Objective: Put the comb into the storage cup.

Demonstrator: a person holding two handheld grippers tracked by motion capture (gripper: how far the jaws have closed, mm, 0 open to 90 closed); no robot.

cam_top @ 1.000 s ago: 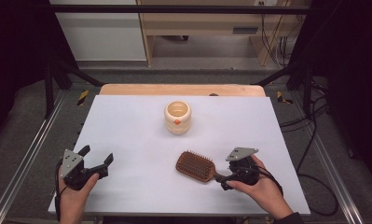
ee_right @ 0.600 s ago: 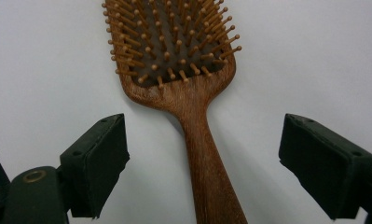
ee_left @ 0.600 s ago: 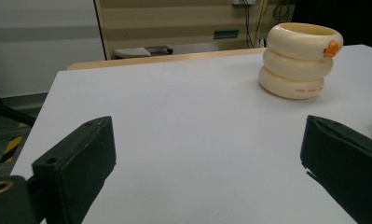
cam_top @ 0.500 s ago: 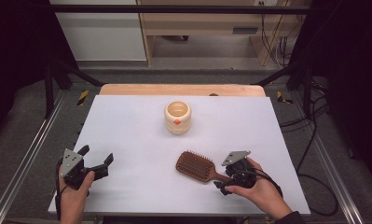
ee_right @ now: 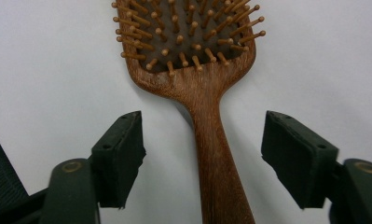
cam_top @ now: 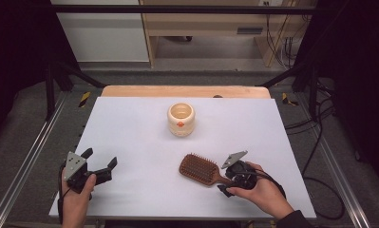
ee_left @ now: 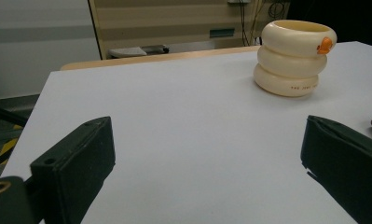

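Wooden hairbrush (cam_top: 200, 169) lying bristles up just in front of the cream pot (cam_top: 181, 119), its handle between the spread jaws of the right gripper (ee_right: 202, 154), likely about to clamp and lift; left gripper (cam_top: 100, 167) agape, well left of the pot.

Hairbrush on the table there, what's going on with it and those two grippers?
A person holds a gripper in each hand at a white table. The right gripper is at the wooden hairbrush, its jaws open on either side of the handle and not yet closed on it. The brush lies flat, bristles up. The left gripper is open too, near the table's front left, holding nothing. A cream ringed jar stands upright near the middle of the table, apart from both grippers.
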